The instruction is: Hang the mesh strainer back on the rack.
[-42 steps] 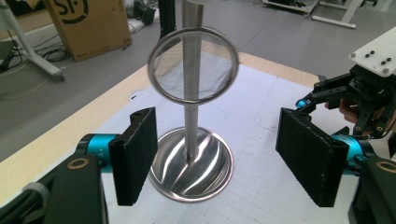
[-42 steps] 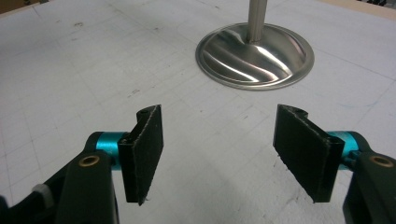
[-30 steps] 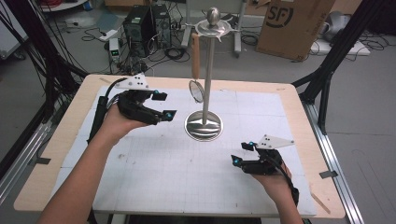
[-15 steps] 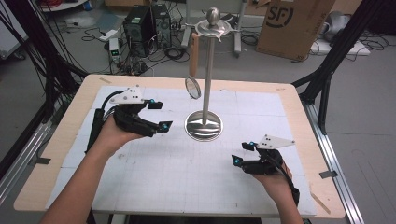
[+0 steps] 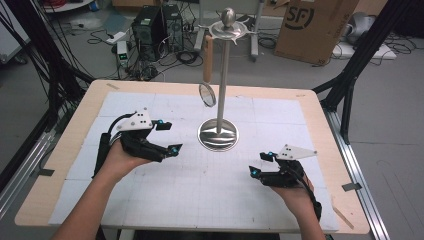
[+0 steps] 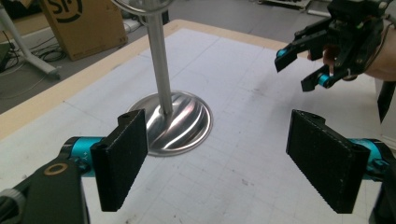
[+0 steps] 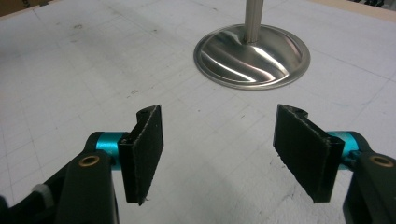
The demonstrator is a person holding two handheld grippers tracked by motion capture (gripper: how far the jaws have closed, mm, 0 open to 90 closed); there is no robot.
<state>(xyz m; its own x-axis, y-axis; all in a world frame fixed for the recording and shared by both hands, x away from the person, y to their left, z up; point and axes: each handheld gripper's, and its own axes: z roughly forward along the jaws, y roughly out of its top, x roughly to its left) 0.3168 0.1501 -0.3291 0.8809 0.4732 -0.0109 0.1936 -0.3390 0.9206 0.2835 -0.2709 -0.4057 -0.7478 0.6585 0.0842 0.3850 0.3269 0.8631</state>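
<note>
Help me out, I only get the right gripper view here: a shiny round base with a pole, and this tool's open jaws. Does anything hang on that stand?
Observer: Yes. In the high view, a utensil with a wooden handle and a round head hangs from the top of the stand, on its left side.
Operator: Where is the left tool?
Observer: The left tool is left of the stand's base, apart from it and pointing toward it.
Operator: Open or shut?
Observer: Open. The left gripper view shows a wide gap with nothing between its jaws.
</note>
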